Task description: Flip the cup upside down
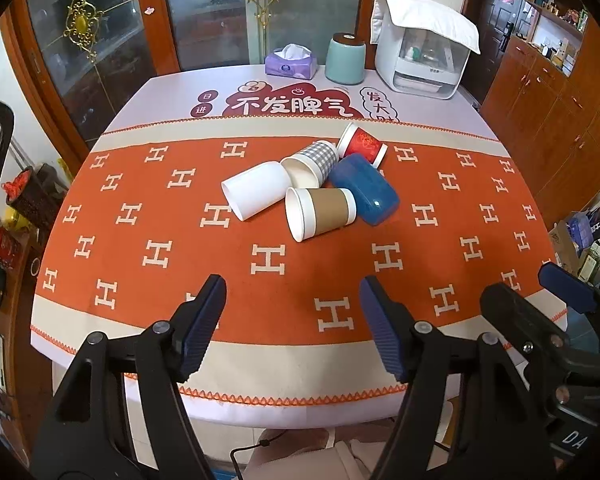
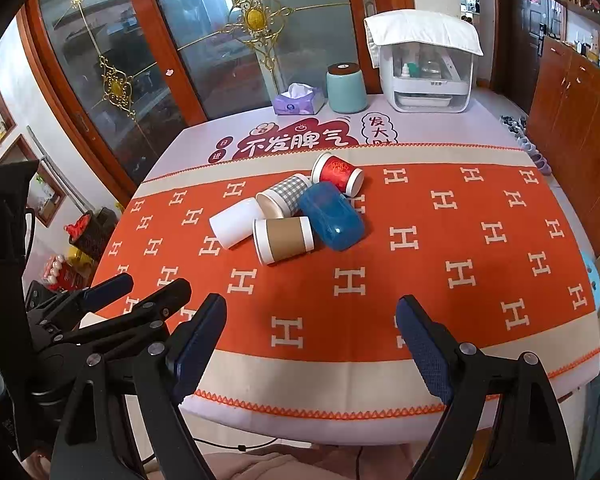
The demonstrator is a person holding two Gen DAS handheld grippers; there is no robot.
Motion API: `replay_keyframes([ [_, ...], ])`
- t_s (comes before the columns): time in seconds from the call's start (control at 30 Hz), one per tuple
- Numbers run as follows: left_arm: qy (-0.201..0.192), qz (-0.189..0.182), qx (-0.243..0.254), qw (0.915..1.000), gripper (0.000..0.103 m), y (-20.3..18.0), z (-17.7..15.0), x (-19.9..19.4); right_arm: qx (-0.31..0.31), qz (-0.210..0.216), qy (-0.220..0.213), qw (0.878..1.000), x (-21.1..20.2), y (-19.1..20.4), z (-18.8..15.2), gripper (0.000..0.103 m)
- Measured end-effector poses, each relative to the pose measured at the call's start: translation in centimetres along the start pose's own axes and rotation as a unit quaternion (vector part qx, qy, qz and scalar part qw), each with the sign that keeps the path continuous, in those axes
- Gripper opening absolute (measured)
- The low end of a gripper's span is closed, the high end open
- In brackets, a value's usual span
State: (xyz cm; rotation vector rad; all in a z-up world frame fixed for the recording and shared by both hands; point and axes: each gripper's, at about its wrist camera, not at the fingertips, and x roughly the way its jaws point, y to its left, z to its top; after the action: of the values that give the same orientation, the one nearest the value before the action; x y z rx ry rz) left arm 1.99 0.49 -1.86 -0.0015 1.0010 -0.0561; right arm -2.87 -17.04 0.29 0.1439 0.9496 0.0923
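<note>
Several cups lie on their sides in a cluster mid-table: a white cup (image 1: 256, 194) (image 2: 238, 221), a grey checked cup (image 1: 312, 166) (image 2: 284, 199), a brown-sleeved cup (image 1: 320, 212) (image 2: 286, 238), a red cup (image 1: 362, 145) (image 2: 337, 173) and a blue plastic cup (image 1: 366, 188) (image 2: 332, 216). My left gripper (image 1: 292, 284) is open and empty above the table's near edge, well short of the cups; it also shows at the left of the right wrist view (image 2: 156, 284). My right gripper (image 2: 312, 304) is open and empty, beside the left one, and shows in the left wrist view (image 1: 520, 284).
An orange patterned cloth (image 1: 180, 240) (image 2: 460, 240) covers the table. At the far edge stand a tissue box (image 1: 291, 62) (image 2: 298, 99), a teal canister (image 1: 345, 58) (image 2: 346, 88) and a white appliance (image 1: 424, 48) (image 2: 428, 60). Glass doors behind; wooden cabinets at right.
</note>
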Motion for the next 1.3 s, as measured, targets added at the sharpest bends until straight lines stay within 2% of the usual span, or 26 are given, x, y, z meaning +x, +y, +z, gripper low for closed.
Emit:
replay_keyframes([
  [1.3, 0.0, 0.006, 0.006, 1.0, 0.066, -0.85, -0.87, -0.32, 0.003, 0.002, 0.004, 1.0, 0.16, -0.18, -0.18, 0.088],
])
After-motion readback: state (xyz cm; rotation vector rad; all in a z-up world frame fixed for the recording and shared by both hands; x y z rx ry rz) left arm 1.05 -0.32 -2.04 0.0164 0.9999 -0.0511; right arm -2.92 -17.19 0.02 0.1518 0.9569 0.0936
